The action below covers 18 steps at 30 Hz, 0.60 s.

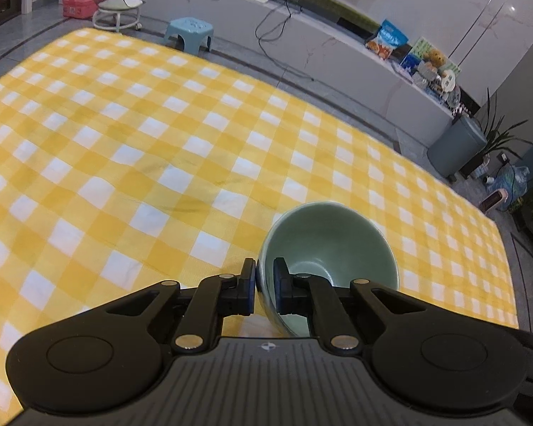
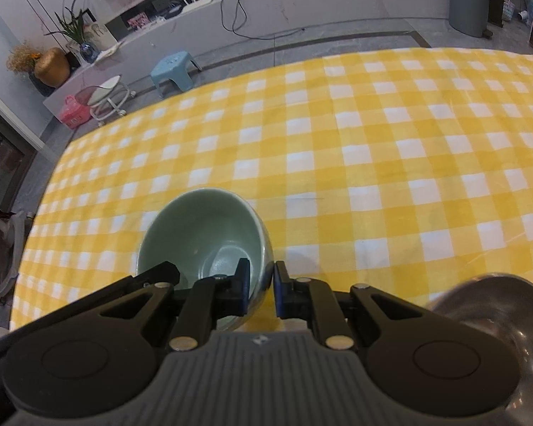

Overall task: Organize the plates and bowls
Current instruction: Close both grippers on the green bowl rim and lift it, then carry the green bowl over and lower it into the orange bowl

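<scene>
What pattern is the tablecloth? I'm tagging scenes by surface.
Yellow-and-white check on the tablecloth, clearest in the right wrist view.

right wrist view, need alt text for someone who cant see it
The right gripper pinches the rim of a pale green bowl, one of its jaws inside the bowl and one outside, over a yellow and white checked cloth. A shiny metal bowl sits at the lower right edge; beyond the cloth are a blue stool and a grey bin.

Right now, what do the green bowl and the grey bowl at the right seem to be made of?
Green bowl: probably glazed ceramic, with a smooth pale green gloss and a thick rim. Grey bowl: likely stainless steel, with dark mirror-like reflections, though blurred.
</scene>
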Available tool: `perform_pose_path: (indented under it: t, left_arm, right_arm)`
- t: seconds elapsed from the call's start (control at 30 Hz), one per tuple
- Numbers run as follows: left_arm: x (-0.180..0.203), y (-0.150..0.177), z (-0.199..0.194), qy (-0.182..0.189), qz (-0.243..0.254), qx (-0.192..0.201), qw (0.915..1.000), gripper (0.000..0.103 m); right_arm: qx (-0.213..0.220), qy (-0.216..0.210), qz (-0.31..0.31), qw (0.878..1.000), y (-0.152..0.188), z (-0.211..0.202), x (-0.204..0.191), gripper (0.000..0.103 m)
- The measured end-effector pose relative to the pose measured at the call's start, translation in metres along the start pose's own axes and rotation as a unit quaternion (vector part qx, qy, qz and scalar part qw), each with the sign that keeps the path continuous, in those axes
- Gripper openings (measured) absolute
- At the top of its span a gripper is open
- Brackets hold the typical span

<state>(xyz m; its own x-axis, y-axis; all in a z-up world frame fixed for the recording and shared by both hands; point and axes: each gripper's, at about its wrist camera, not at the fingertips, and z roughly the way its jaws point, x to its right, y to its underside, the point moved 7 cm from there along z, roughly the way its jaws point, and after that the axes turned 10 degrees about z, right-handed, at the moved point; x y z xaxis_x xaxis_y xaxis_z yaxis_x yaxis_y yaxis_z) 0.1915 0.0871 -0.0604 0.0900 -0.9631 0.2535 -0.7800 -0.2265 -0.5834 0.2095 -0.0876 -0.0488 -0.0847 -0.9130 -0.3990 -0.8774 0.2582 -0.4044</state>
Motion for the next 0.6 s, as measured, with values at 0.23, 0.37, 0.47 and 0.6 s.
perform_pose_path:
  t: [0.23,0.37,0.47,0.6]
  left_arm:
    - [0.015,0.002,-0.044,-0.009,0.003,0.028,0.9996,0.010]
    - [0.029,0.005,-0.067,-0.007,0.011,0.044,0.9989,0.010]
    - [0.042,0.010,-0.082,-0.006,0.017,0.056,0.9983,0.010]
    - [0.057,0.019,-0.095,0.004,0.018,0.060,0.9980,0.010]
  right_arm:
    - [0.021,-0.024,0.000,0.999,0.007,-0.048,-0.003,0.011]
    - [0.040,-0.032,-0.001,0.999,0.011,-0.079,0.000,0.011]
    - [0.051,-0.036,-0.001,0.998,0.014,-0.100,0.007,0.011]
    - [0.062,-0.039,0.006,0.997,0.016,-0.123,0.022,0.011]
